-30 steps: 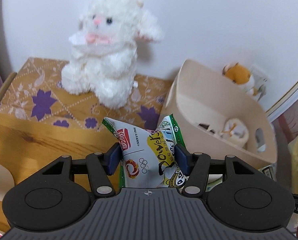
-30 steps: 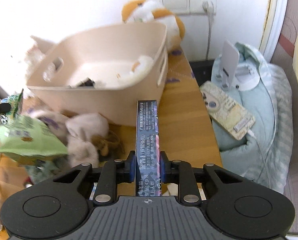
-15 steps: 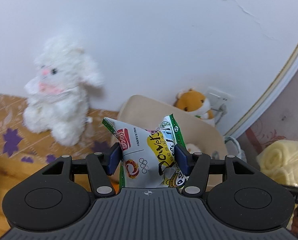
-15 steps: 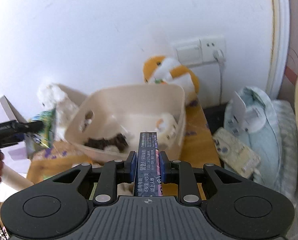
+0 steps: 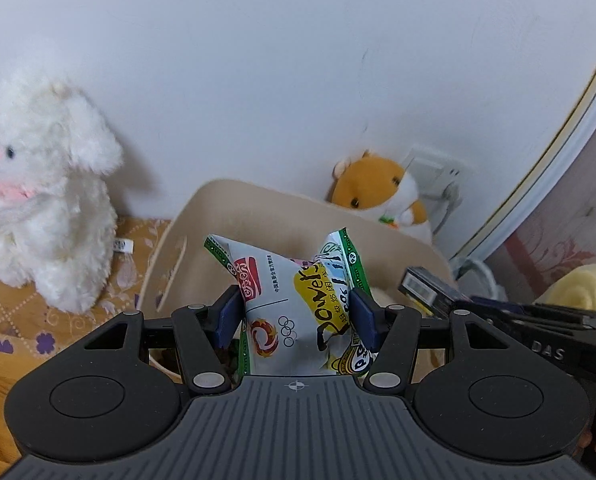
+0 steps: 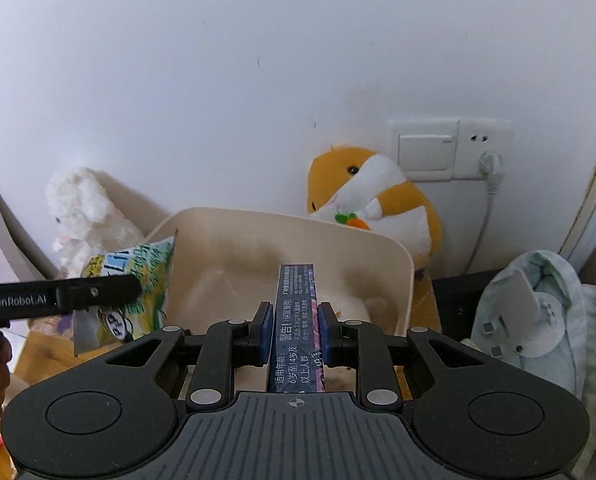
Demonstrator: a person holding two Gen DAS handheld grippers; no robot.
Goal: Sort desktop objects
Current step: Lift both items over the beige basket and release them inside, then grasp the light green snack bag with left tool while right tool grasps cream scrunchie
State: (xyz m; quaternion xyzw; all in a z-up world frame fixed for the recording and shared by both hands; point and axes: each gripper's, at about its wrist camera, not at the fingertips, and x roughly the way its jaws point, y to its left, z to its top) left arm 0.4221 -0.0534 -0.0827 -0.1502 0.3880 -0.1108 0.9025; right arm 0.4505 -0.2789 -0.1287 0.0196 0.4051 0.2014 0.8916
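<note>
My left claw clamped on snack bag, right claw on dark box; both over beige bin — I lower inside rim before release, one at a time

A white, green-edged snack bag with red and yellow print, a dark blue box with white lettering, a beige bin, a white plush lamb at 9 o'clock, an orange-and-white plush hamster at 1 o'clock, and a tan cloth patterned with purple flowers.
</note>
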